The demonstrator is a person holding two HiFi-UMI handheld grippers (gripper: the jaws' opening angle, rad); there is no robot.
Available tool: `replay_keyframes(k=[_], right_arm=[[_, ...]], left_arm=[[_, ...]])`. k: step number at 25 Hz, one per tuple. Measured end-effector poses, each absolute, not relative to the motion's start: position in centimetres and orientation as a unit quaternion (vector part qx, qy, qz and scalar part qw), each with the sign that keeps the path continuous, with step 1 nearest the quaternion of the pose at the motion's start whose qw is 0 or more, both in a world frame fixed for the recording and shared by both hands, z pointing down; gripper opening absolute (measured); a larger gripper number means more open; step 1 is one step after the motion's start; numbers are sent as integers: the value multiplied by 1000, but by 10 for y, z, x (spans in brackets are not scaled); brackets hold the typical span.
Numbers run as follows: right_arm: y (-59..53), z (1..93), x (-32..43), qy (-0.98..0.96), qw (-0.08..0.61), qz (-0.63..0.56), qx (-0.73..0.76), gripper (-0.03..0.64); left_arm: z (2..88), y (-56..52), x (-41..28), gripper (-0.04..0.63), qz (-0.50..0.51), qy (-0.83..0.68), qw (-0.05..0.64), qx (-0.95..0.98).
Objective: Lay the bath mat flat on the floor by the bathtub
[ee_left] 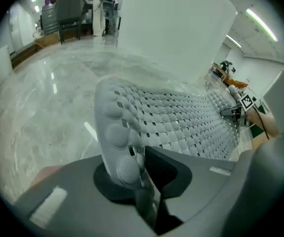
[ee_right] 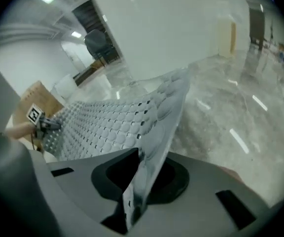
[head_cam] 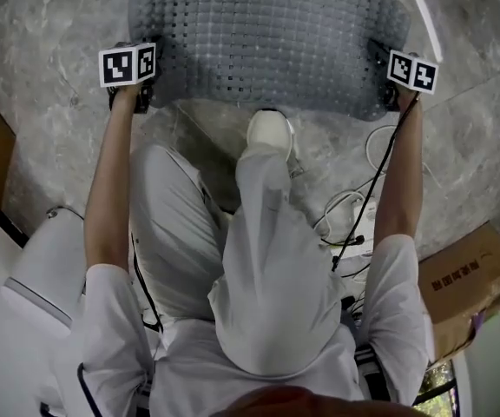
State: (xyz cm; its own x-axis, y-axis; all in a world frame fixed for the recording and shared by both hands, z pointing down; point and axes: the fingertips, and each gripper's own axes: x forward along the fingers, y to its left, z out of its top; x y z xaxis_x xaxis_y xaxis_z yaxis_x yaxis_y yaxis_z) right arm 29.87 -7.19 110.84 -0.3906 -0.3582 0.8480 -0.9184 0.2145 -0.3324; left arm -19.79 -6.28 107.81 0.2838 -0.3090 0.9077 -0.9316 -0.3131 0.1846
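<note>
Two corners of the bath mat sit in the two grippers, one at each end of its near long edge. Its long axis runs left to right across the person's front, so neither hand is the nearer one. The mat reaches away from both toward a tall white curved wall, probably the bathtub.

The left gripper has its jaws a little apart. The mat's knobbed corner stands upright in the gap, with a dark slit showing beside it, so the pads do not seem to press. The right gripper looks the same: jaws slightly parted, the mat's edge rising between them with shadow on one side. Both appear to cradle the mat more than clamp it.

From the gripper views the near edge is raised and curled, while the middle sags toward the floor. Whether the far edge already touches down I cannot tell.

As I judge it, the coming move turns on drawing both grippers back toward the person, along the mat's short axis, so the corners slip out and drop. The marble is bare beyond the mat and to either side. A white shoe stands just at the middle of the near edge and could catch it. Loose cables lie behind the right arm.
</note>
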Motion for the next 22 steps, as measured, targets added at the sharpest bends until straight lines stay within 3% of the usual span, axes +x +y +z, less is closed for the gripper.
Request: replay_keyframes(k=[3, 9, 22], right_arm=[[-72, 1113, 309, -710, 256, 503, 421, 88], [-53, 1119, 329, -706, 236, 544, 386, 124], [-47, 1119, 363, -689, 250, 537, 418, 153]], left_arm=[[1090, -65, -208, 57, 377, -410, 450, 698], [1099, -63, -226, 87, 315, -370, 549, 680], [1090, -62, -271, 115, 323, -371, 539, 683]])
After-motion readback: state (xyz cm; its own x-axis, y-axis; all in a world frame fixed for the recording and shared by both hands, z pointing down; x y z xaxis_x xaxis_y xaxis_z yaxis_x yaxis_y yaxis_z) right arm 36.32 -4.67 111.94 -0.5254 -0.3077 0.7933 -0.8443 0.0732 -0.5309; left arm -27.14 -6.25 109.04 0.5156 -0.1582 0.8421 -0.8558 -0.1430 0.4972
